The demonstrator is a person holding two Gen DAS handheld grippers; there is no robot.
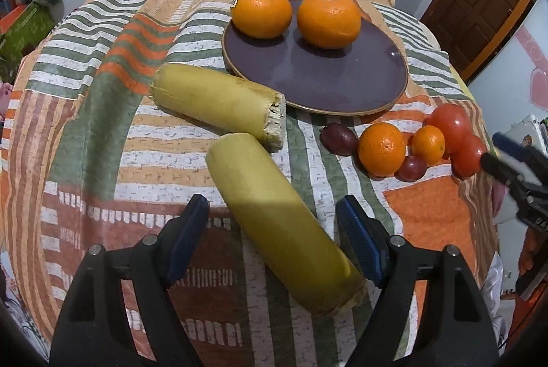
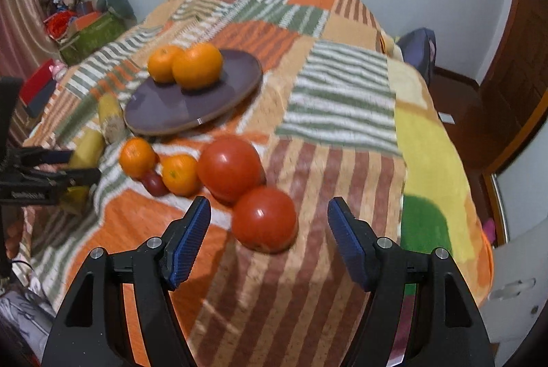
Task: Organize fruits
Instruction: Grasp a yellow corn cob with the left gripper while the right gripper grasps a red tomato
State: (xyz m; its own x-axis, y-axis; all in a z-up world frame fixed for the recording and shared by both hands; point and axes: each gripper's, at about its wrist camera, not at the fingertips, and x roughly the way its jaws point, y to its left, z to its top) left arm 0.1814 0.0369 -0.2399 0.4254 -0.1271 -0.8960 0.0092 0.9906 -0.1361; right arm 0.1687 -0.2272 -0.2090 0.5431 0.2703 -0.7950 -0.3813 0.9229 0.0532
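On the striped blanket [image 1: 102,113]: purple plate [image 1: 328,83] bearing two oranges [image 1: 262,11]; two yellow banana pieces [image 1: 219,101] beside its rim; small oranges [image 1: 382,148], dark plums [image 1: 337,135] and two tomatoes [image 2: 263,219] clustered apart. Left gripper [image 1: 272,225] spread wide, straddling the nearer banana piece [image 1: 281,213] without contact. Right gripper [image 2: 269,223] likewise agape, flanking the nearest tomato.
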